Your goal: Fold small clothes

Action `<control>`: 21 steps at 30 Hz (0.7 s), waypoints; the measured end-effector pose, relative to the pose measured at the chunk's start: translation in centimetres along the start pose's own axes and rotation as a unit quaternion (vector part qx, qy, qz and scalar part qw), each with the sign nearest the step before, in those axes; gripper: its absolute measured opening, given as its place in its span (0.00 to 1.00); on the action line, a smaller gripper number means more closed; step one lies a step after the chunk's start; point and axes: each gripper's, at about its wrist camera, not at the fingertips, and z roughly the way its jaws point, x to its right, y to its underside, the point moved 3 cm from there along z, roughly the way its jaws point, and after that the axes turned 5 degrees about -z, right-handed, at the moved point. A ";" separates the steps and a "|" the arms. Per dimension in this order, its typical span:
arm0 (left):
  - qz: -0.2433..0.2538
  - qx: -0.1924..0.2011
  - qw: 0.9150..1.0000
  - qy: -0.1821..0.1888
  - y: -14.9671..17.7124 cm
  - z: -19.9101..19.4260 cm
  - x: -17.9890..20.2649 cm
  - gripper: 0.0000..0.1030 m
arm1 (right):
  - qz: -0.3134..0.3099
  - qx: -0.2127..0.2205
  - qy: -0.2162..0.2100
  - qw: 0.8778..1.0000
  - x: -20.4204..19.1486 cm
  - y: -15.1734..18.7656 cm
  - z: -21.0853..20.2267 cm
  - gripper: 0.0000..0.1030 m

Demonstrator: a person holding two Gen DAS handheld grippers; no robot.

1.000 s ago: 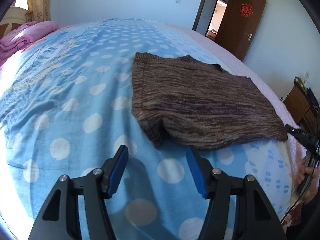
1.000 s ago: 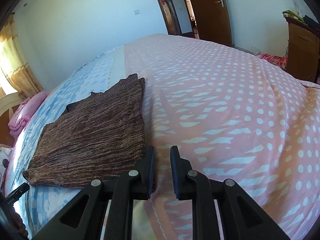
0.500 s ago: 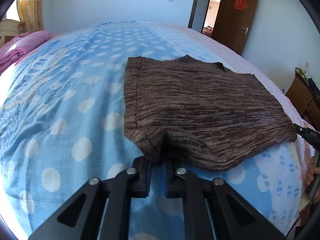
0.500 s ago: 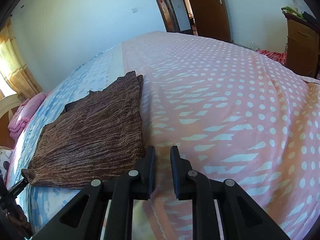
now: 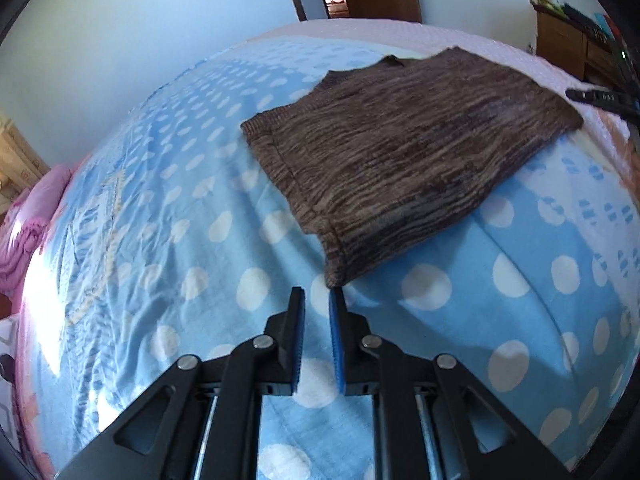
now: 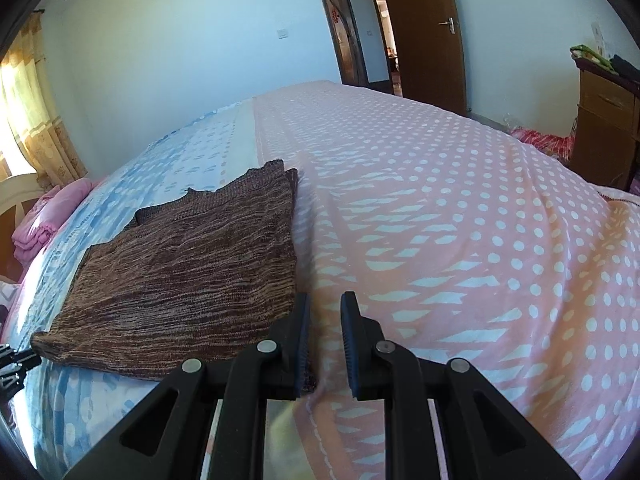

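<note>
A brown knitted sweater (image 5: 400, 152) lies flat on the bed, folded into a rough rectangle; it also shows in the right wrist view (image 6: 192, 276). My left gripper (image 5: 317, 300) sits just short of the sweater's near corner, its jaws nearly closed with a narrow gap and nothing between them. My right gripper (image 6: 323, 308) is at the sweater's near right corner, jaws a narrow gap apart; the corner lies beside and under its left finger (image 6: 298, 340), not clearly pinched.
The bed has a blue polka-dot blanket (image 5: 160, 240) and a pink patterned blanket (image 6: 460, 240). Pink bedding (image 5: 24, 232) lies at the left. A wooden cabinet (image 6: 604, 128) and brown door (image 6: 424, 28) stand beyond the bed.
The left gripper closed at the sweater's near corner, then swung left and drew back slightly; the corner now lies just ahead of its tips. The right gripper stayed nearly still.
</note>
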 end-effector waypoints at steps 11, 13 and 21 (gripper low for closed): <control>-0.158 0.111 0.980 0.050 -7.1 -0.4 0.8 0.75 | -0.147 -0.039 -0.094 0.984 -8.6 0.0 1.1 0.16; -0.174 0.068 0.982 0.029 -6.2 2.4 1.2 0.74 | -0.171 -0.082 -0.074 0.979 -8.6 1.5 2.6 0.16; -0.268 0.021 0.963 0.032 -0.1 4.0 -2.2 0.78 | -0.157 -0.093 -0.067 0.981 -5.4 2.1 2.0 0.16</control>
